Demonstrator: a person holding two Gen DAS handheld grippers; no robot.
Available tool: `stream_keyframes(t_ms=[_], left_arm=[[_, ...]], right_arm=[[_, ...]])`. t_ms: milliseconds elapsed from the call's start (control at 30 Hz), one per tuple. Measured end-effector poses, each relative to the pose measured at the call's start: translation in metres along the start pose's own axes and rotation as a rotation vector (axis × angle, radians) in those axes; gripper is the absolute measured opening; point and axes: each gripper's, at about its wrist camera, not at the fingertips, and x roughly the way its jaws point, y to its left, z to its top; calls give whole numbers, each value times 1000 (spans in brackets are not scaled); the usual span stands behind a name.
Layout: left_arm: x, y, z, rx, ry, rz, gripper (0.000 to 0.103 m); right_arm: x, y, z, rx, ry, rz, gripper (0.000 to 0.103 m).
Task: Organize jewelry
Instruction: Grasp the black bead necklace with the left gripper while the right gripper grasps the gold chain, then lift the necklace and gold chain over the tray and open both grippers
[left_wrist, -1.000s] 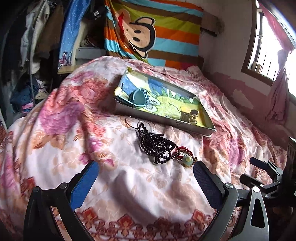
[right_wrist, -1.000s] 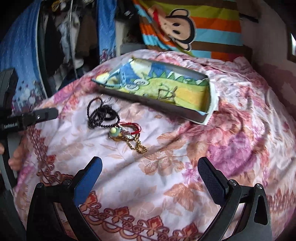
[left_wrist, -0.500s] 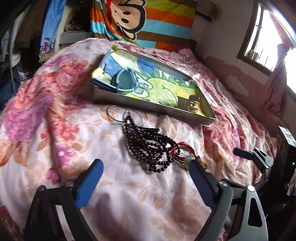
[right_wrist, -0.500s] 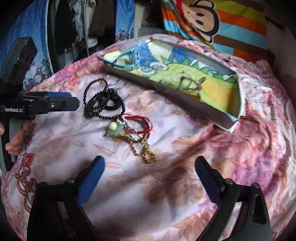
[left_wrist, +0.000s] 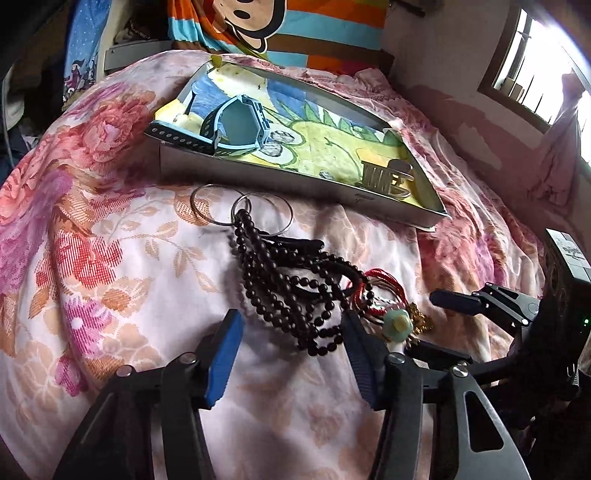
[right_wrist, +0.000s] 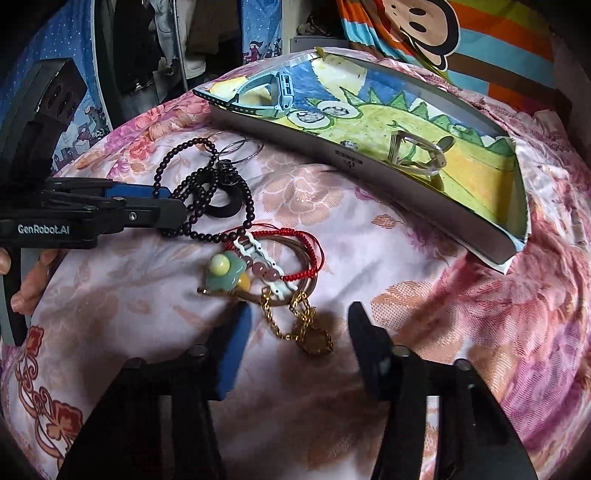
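1. On the left, the left tongs (left_wrist: 291, 328) hang low over the flowered bedspread (left_wrist: 92, 258). Their jaws have just been closing but stand apart, the near end of the dark bead strand (left_wrist: 284, 291) lying between the blue pads without being pressed.
2. Past the beads, thin metal rings (left_wrist: 240, 210) lie flat just before the tray (left_wrist: 258, 177), touching the strand's far end.
3. In the tray, which has a cartoon picture for its floor, a pale blue watch (left_wrist: 236, 125) rests at the left end and a metal clasp-like piece (left_wrist: 388, 177) at the right.
4. Middle of the bed: a red cord bracelet (right_wrist: 295, 254) and a green flower charm (right_wrist: 225, 275) are tangled together beside the beads.
5. To the right, the right tongs (right_wrist: 299, 332) have also just been closing. The gold chain (right_wrist: 306, 328) sits between the parted pads, not yet pinched.
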Motion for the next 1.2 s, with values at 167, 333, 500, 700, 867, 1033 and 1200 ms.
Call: stream_keyframes(t_ms=[167, 333, 500, 700, 867, 1033, 1200], left_arm=[[4, 1, 1, 6, 9, 13, 35], [3, 0, 0, 15, 26, 52, 15], [1, -7, -4, 35, 55, 86, 11], [-7, -12, -17, 9, 110, 73, 7], [-13, -6, -25, -101, 162, -7, 7], [-17, -3, -33, -185, 194, -74, 7], [-32, -8, -46, -201, 179, -80, 6]], right_arm=[[1, -1, -2, 13, 9, 28, 34], [1, -2, -4, 43, 35, 51, 25], [-1, -1, -8, 62, 63, 62, 14], [-14, 4, -15, 59, 54, 48, 14], [-32, 9, -19, 66, 20, 42, 14], [-51, 8, -24, 93, -22, 34, 14], [-66, 2, -29, 144, -78, 35, 14]])
